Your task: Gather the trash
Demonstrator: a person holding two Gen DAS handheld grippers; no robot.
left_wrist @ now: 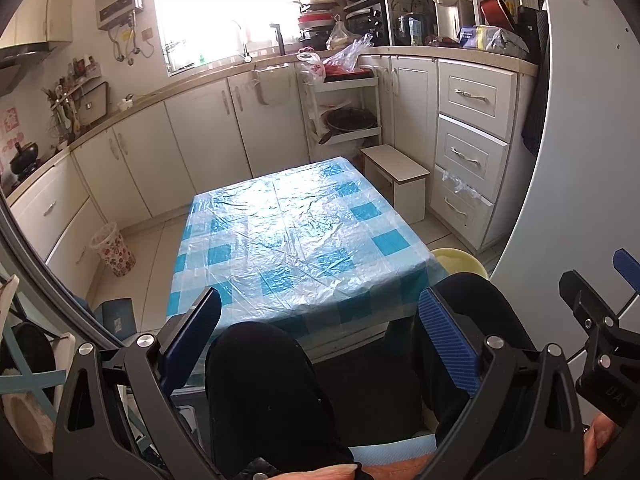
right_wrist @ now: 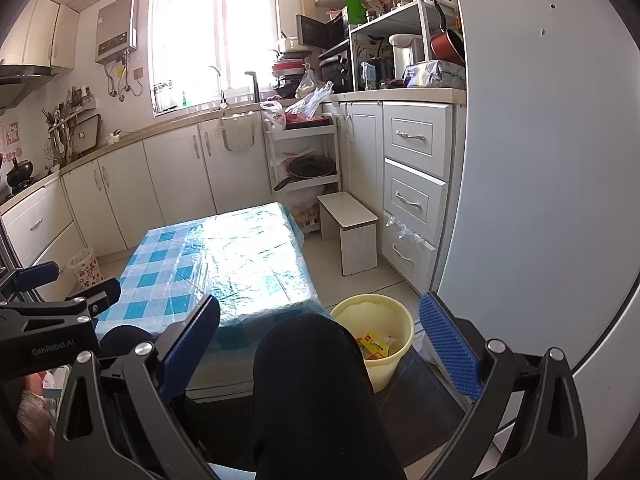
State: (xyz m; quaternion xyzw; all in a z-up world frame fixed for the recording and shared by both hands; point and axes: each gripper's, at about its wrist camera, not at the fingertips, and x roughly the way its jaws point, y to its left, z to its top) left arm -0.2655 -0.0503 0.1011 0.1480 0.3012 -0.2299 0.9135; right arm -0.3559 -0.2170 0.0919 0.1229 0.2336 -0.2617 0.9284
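- The left tool [left_wrist: 320, 344], black with blue ribbed pads, is spread wide and holds nothing, hovering over the person's black-trousered knees [left_wrist: 260, 380].
- The right tool [right_wrist: 320, 344] is likewise wide apart and empty-handed.
- A pale yellow plastic bucket [right_wrist: 394, 320] stands on the floor by the tabletop's near right corner, with yellow wrapper trash [right_wrist: 374, 347] inside.
- The blue-checked, plastic-covered tabletop [left_wrist: 296, 232] lies ahead.

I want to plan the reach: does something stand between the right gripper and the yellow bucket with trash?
Partly. The person's knee, in black trousers, rises just left of the yellow bucket and hides its left side. The open right gripper otherwise has a clear path to the rim.
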